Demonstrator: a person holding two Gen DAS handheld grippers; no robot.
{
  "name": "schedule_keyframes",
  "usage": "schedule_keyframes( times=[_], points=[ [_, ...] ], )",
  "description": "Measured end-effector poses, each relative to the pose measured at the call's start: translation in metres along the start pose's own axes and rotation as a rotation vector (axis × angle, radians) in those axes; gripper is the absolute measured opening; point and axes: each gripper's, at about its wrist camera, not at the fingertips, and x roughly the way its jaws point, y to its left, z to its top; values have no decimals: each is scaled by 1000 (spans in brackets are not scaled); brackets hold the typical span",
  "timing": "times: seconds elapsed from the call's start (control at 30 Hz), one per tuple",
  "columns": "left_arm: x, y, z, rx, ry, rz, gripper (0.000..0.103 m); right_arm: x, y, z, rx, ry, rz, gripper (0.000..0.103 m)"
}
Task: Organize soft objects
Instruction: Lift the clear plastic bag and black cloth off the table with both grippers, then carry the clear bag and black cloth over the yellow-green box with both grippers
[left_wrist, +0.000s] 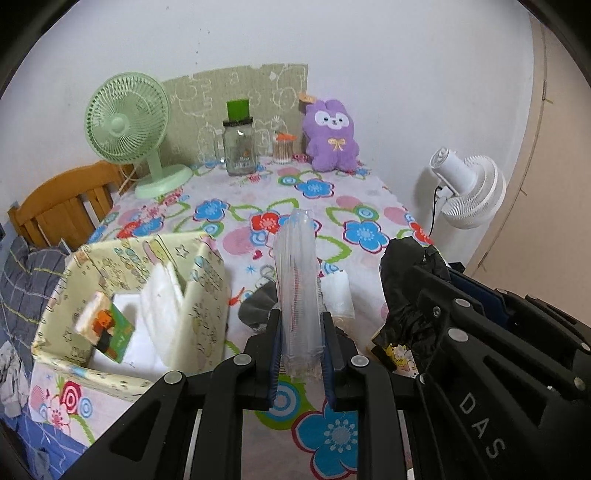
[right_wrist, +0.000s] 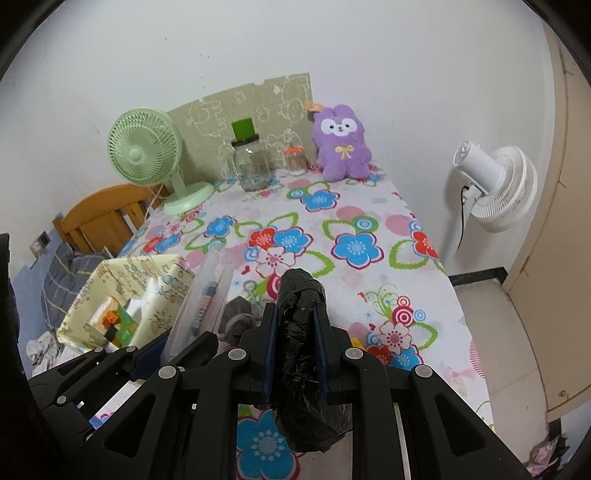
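Clear plastic sleeve (left_wrist: 298, 291) clamped in left hand-held gripper (left_wrist: 300, 354); black bag roll (right_wrist: 301, 332) clamped in right hand-held gripper (right_wrist: 294, 350).

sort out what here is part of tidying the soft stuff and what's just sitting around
In the job: clear plastic sleeve in left gripper; black bag roll in right gripper; patterned box; grey cloth.

Lying about: green fan, glass jar, purple plush, white fan.

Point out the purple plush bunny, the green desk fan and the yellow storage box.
purple plush bunny (left_wrist: 331, 137): left wrist view, belly.
green desk fan (left_wrist: 122, 123): left wrist view, grille hub.
yellow storage box (left_wrist: 208, 295): left wrist view, right wall.
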Motion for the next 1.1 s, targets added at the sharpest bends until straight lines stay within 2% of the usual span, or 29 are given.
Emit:
schedule_keyframes(
  times=[0.57, 1.1],
  points=[
    [-51, 18, 10, 32, -96, 2, 17, -43, 35, 12, -29, -90, -11, 22],
    [-66, 54, 16, 12, -124, 33, 17, -52, 76, 24, -72, -125, 26, 22]
  ],
)
